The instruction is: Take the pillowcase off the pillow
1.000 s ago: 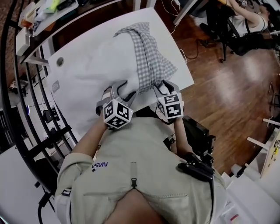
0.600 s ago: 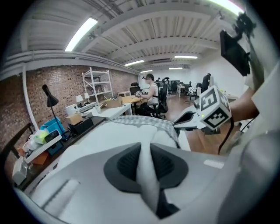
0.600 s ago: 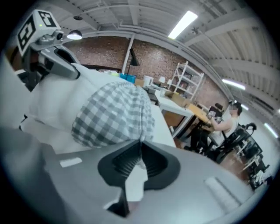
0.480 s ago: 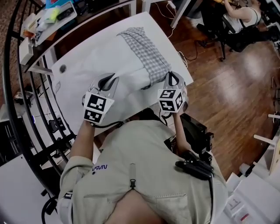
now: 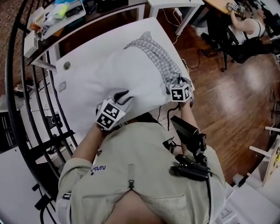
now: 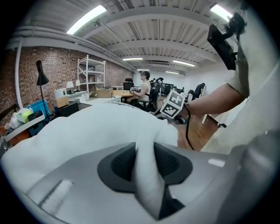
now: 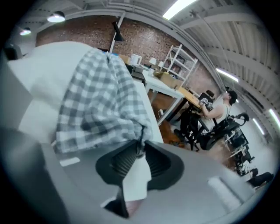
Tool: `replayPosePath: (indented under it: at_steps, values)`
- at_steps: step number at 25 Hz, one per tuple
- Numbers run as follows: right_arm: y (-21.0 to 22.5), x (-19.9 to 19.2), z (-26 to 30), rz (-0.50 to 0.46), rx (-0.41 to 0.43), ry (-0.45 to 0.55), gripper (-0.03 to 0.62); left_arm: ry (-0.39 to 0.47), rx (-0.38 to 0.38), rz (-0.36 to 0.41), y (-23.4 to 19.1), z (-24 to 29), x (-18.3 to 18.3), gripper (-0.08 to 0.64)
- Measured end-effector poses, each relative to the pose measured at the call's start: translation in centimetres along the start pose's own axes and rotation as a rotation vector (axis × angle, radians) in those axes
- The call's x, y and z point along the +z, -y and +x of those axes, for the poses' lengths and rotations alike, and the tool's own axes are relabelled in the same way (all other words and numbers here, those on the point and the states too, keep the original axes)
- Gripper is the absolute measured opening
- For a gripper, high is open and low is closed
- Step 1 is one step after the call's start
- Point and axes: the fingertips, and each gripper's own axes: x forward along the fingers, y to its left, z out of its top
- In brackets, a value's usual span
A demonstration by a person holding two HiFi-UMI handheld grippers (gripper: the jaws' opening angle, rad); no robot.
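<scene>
Left claw (image 5: 122, 96) now pinches the pillow (image 5: 118, 70), right claw (image 5: 174, 82) the pillowcase (image 5: 159, 57), both jaws just eased wider. The pillow has puffed up off the white surface (image 5: 70, 77); wooden floor (image 5: 236, 100) alongside.

Pillow (image 5: 117, 73) on white table (image 5: 72, 103)

surface: white table (image 5: 94, 48), bare along its far side | floor: wooden floor (image 5: 236, 96) to the table's right | left: black rack (image 5: 41, 105) beside the table | far corner: cluttered shelf (image 5: 54, 13) | top right: seated person (image 5: 249, 26) at a desk | background: brick wall (image 6: 26, 78), white shelving (image 6: 92, 72), floor lamp (image 6: 41, 76), blue bin (image 6: 37, 107), perhaps a crate
</scene>
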Motion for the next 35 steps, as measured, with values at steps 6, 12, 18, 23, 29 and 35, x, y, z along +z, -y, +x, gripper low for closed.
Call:
replayPosePath:
  at_steps: [6,12,18,23,29,35]
  values:
    - [2.7,8.3,-6.5,0.111,0.044,0.306,0.121,0.216,0.086,0.054,-1.2,-5.0,7.8,0.169]
    - [-1.8,20.0,-6.0,-0.056,0.263,0.461,0.167,0.133,0.362,0.074,-13.1,-3.9,8.9,0.272]
    - [-7.9,24.2,1.3,-0.175,0.516,0.303,0.241,-0.158,0.238,-0.019,-14.8,2.7,3.2,0.279]
    - [-8.9,25.0,3.2,-0.265,0.535,0.268,0.027,-0.116,0.245,0.017,-12.1,1.9,3.3,0.029]
    - [-0.2,27.5,7.5,-0.074,0.272,0.297,0.024,0.041,0.314,0.007,-10.5,-2.6,5.6,0.025]
    - [1.1,20.7,14.3,-0.060,0.261,0.063,0.053,-0.003,0.377,-0.025,-13.4,0.0,4.0,0.102]
